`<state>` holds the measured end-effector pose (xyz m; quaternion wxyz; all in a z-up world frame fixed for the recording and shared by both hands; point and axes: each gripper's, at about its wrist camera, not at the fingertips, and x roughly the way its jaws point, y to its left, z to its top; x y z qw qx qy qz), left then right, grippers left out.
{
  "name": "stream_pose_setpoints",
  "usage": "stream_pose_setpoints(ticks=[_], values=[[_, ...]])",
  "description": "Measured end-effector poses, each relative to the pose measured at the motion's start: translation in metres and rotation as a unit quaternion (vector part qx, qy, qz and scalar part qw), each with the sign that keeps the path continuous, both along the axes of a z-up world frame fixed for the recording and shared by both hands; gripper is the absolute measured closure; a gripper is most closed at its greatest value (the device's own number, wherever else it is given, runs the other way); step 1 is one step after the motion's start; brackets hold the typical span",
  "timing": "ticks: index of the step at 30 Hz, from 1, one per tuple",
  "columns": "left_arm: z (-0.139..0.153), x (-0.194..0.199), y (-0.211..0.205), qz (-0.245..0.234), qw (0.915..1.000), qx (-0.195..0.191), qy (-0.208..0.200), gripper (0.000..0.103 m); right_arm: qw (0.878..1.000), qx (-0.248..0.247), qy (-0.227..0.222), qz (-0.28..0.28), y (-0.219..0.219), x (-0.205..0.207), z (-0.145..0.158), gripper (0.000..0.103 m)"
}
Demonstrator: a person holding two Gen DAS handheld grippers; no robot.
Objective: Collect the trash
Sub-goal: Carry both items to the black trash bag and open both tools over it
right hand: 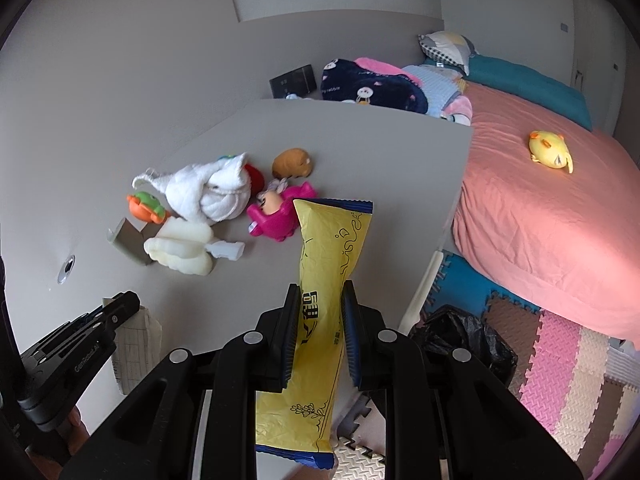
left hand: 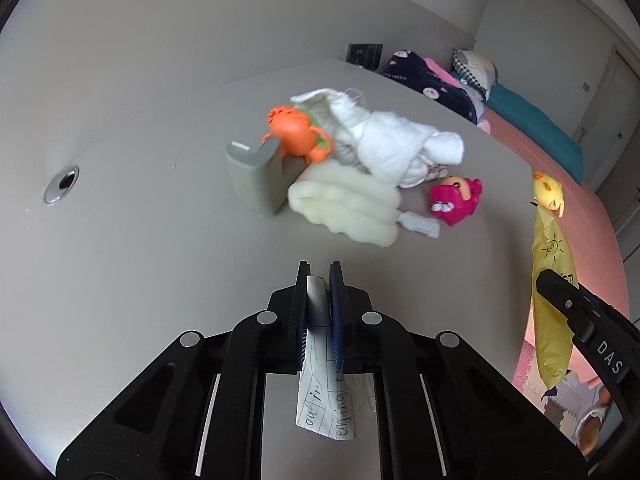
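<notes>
My left gripper [left hand: 319,276] is shut on a scrap of lined paper [left hand: 325,404] with handwriting, held above the grey table [left hand: 140,240]. The paper also shows in the right wrist view [right hand: 134,344], hanging from the left gripper [right hand: 120,304]. My right gripper [right hand: 319,300] is shut on a yellow snack wrapper [right hand: 324,264] with blue ends, held upright over the table's near right edge. The wrapper [left hand: 550,280] and right gripper [left hand: 560,292] show at the right of the left wrist view. A bin with a black bag [right hand: 468,336] stands on the floor below the table edge.
On the table lie an orange toy [left hand: 298,132], white cloths [left hand: 392,144], a cream fluffy cloth [left hand: 344,208], a grey holder [left hand: 256,176], a pink toy [left hand: 456,200] and a brown toy [right hand: 294,162]. A pink bed [right hand: 540,208] with a yellow plush [right hand: 550,148] stands right.
</notes>
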<state>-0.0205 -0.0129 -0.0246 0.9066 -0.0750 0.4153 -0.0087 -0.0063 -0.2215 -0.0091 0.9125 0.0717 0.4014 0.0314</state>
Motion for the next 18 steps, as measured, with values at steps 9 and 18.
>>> stream_pose_setpoints(ticks=[9,18], values=[[0.019,0.007,-0.045,-0.038,0.9991,0.012,-0.014,0.094,0.999,0.009,-0.016,-0.027,-0.039,-0.011,0.014,0.081],[0.024,0.014,-0.102,-0.085,0.9961,0.017,-0.018,0.094,0.997,0.01,-0.015,-0.074,-0.098,-0.022,0.014,0.081]])
